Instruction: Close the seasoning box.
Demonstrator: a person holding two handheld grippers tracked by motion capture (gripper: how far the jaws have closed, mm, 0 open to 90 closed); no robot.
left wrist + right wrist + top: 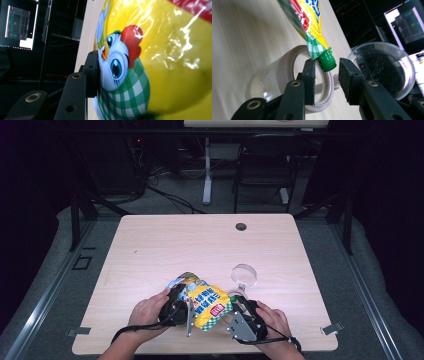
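Left hand-held gripper (184, 306) pinches the yellow pouch (207, 302) body, held above the bench (150, 250) near its front edge. Right hand-held gripper (326, 67) is spread around the green cap (327, 62), pads not yet touching. Step: uncapping. Next: close squarely on cap, twist. Pouch long axis runs left-right, spout toward the right gripper, glass jar (294, 80) behind it.

The pouch (160, 50) is seen to be made of glossy, crinkled plastic film (highlights streak across the yellow print), and its green cap (326, 61) of ribbed plastic. The tabletop (200, 240) is finished in pale, matt wood grain. The jar (294, 82) is formed of clear glass, its hinged lid (382, 70) likewise. The jaws are faced with matt black, rough pads.
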